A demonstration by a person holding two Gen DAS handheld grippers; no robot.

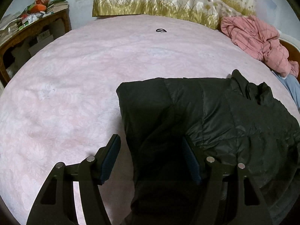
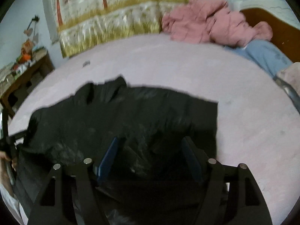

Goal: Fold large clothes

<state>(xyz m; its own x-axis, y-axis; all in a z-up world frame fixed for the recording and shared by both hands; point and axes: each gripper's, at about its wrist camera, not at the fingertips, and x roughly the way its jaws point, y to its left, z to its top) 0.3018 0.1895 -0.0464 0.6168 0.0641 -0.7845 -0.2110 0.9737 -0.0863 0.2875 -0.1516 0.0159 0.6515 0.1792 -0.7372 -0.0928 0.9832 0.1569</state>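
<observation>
In the left wrist view, a black, slightly glossy quilted jacket (image 1: 206, 123) is seen lying flattened on the pale pink textured bedspread (image 1: 65, 93), its left edge falling between the widely parted fingers of the left gripper (image 1: 151, 159), nothing being clamped. In the blurred right wrist view, the right gripper (image 2: 150, 161) is held wide apart over the same jacket (image 2: 131, 116), gripping nothing; a crumpled pink garment (image 2: 210, 24) is seen beyond.

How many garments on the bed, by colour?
Black: 1, the black jacket
Pink: 1, the pink garment
Light blue: 1, the light blue garment
Total: 3
</observation>
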